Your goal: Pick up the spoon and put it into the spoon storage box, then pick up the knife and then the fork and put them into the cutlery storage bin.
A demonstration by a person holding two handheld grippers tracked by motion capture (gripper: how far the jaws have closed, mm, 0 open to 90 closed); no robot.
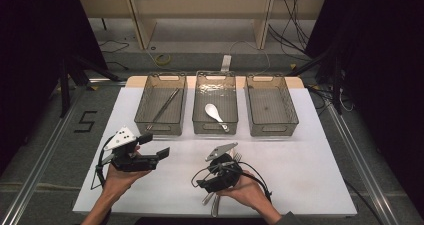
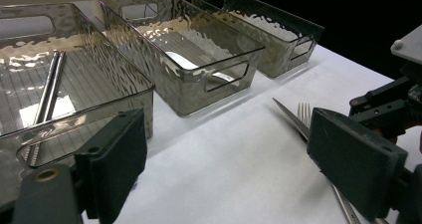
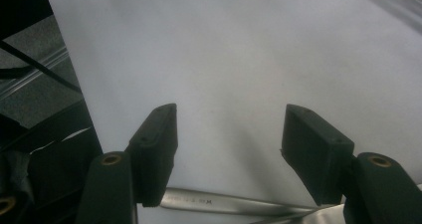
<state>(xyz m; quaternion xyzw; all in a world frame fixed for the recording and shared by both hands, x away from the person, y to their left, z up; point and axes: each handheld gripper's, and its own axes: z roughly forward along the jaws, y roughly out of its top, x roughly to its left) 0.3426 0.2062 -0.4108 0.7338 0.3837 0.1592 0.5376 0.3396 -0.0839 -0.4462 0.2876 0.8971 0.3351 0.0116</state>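
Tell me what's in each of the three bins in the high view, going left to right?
Left bin: chopsticks → middle bin: white spoon → right bin: nothing inside.

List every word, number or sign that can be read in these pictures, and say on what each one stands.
"5": a black numeral on the grey floor, left of the table.
Stamped letters on the metal handle lying under the right tool: too blurred to read.
Nothing readable on the bins, the spoon or the chopsticks.
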